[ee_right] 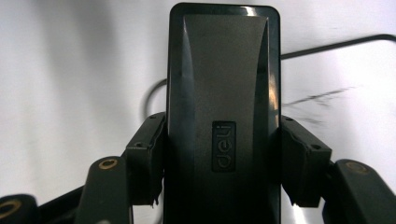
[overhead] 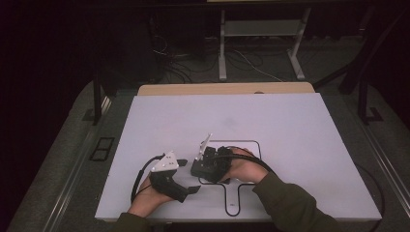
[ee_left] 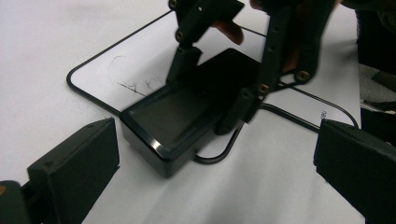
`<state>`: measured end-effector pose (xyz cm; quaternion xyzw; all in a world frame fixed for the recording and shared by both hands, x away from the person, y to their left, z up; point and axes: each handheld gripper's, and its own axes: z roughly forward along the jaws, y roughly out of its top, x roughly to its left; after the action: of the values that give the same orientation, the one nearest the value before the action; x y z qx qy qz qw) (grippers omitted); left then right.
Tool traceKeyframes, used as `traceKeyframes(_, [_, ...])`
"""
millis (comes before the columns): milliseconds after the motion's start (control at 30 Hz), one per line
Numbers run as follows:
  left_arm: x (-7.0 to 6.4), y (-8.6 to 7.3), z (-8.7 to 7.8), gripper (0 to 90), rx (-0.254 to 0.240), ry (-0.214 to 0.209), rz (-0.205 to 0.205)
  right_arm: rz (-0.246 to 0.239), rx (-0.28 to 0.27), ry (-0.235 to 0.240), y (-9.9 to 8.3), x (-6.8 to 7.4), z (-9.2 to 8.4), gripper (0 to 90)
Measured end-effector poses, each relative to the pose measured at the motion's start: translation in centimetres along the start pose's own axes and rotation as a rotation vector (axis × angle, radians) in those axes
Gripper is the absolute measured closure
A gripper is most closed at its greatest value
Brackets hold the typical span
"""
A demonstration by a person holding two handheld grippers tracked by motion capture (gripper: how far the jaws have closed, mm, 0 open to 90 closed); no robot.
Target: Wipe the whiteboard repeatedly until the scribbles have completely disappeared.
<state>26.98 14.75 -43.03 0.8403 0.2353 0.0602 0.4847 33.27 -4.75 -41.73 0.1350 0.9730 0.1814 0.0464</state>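
Left gripper [overhead: 187,175]: held in the person's left hand [overhead: 147,203] at the near left of the white board [overhead: 290,125], a grey three-cornered plate [overhead: 165,162] on top; jaws spread wide, nothing between them, pointing right toward the box. In the left gripper view its two black pads [ee_left: 77,170] stood far apart at the bottom corners, just short of the box, not touching it. Black box [overhead: 200,168]: a flat, oblong, glossy-rimmed case lying on the board at the left edge of a black outline [overhead: 232,193] drawn there, partly over the line; its lid bore a raised "deli" mark [ee_right: 223,146] in the right gripper view. Right gripper [overhead: 205,162]: held in the person's right hand [overhead: 244,166], dark green sleeve [overhead: 290,203] behind, cable [overhead: 258,162] looping over the wrist; jaws closed against the two long sides of the box, pads [ee_right: 299,158] pressed flush on either flank, the box's far end projecting beyond them. Board surface: faint dark scuff marks [ee_left: 140,85] inside the outline. Beyond the board: tan table edge [overhead: 222,88], white frame legs [overhead: 222,48], floor cables [overhead: 179,63].
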Motion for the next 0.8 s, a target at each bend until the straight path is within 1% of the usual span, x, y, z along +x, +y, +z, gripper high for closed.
traceKeyframes(33, [0.1,0.0,0.0,0.0,0.0,0.0,0.008,0.01,0.0,-0.007,0.1,-0.5,0.1,38.6])
traceKeyframes(100, [0.1,0.0,0.0,0.0,0.003,0.0,0.008,0.028,-0.003,-0.015,0.1,-1.2,0.1,38.6])
traceKeyframes(167, [0.1,0.0,-0.1,0.0,0.003,0.0,0.008,0.062,-0.01,-0.021,0.2,-1.9,0.2,38.5])
traceKeyframes(300, [0.1,0.0,-0.1,0.0,-0.003,0.0,0.008,0.091,-0.013,-0.037,0.2,-2.8,0.3,38.5])
traceKeyframes(367, [0.1,0.0,-0.1,0.0,-0.002,0.0,0.008,0.086,-0.012,-0.041,0.2,-2.6,0.3,38.5])
traceKeyframes(400, [0.1,0.0,-0.1,0.0,-0.002,0.0,0.007,0.08,-0.009,-0.033,0.2,-2.3,0.3,38.5])
traceKeyframes(433, [0.1,0.0,0.0,0.0,-0.001,0.0,0.007,0.07,-0.007,-0.027,0.2,-2.1,0.2,38.6])
traceKeyframes(467, [0.1,0.0,0.0,0.0,-0.001,0.0,0.007,0.049,-0.005,-0.026,0.1,-1.6,0.2,38.6])
traceKeyframes(500, [0.1,0.0,0.0,0.0,-0.001,0.0,0.007,0.049,-0.001,-0.022,0.1,-1.2,0.2,38.6])
traceKeyframes(567, [0.0,0.0,0.0,0.0,-0.001,-0.001,-0.001,0.018,0.001,-0.017,-0.1,-0.6,0.1,38.6])
traceKeyframes(633, [0.0,0.0,0.0,0.0,-0.003,0.0,-0.003,0.015,0.007,-0.012,-0.2,-0.1,0.0,38.6])
traceKeyframes(667, [0.0,0.0,0.0,0.0,-0.001,0.0,-0.002,0.006,0.003,-0.013,-0.2,-0.2,0.0,38.6])
traceKeyframes(700, [0.0,0.0,0.0,0.0,0.001,0.0,0.006,0.015,0.008,-0.016,-0.1,-0.3,0.0,38.6])
traceKeyframes(767, [0.0,0.0,0.0,0.0,0.001,0.002,0.008,0.021,0.01,-0.043,0.0,-0.8,0.1,38.6])
traceKeyframes(800, [0.0,0.0,-0.1,0.0,0.002,0.001,0.009,0.026,0.008,-0.041,0.0,-1.0,0.1,38.6])
